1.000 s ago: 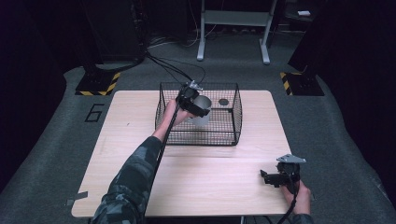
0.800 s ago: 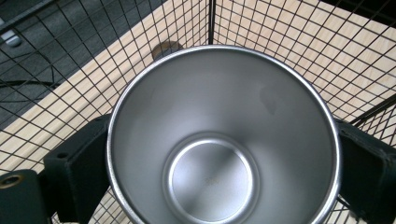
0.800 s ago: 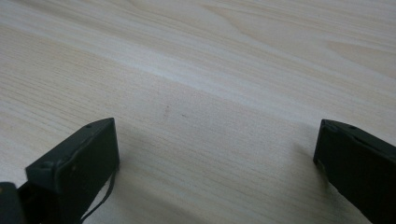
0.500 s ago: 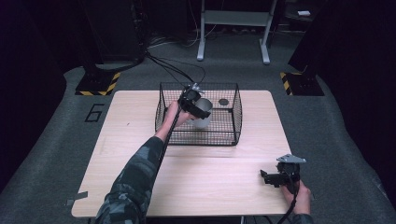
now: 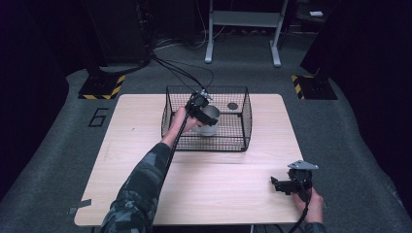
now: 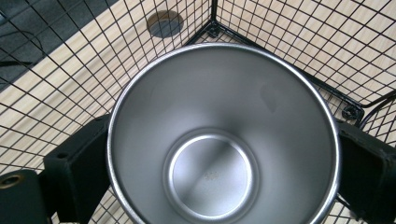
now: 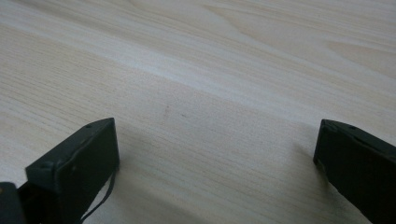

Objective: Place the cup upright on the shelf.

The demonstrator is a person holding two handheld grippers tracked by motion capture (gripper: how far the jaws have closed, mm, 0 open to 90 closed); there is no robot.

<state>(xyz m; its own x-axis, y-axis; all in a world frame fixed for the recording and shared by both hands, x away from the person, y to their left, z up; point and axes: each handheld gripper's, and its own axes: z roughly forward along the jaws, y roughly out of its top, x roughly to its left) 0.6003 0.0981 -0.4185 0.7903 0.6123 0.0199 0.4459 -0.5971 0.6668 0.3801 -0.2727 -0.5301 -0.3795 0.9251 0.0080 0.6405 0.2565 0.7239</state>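
1. my left gripper (image 5: 203,108) is clamped on the steel cup (image 6: 223,140), one jaw on each side of its wall.
2. the cup sits upright inside the wire basket (image 5: 243,127), near its middle; whether it touches the floor i cannot tell.
3. my right gripper (image 5: 281,185) rests spread and empty on the table (image 5: 145,165).
4. left, i judge: let go and withdraw.

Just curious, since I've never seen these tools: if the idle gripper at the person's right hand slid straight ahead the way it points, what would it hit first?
Probably nothing soon. The right gripper points left, low over the bare wooden table, jaws open. The wire basket sits farther back, seemingly off that line, though depth is unclear.
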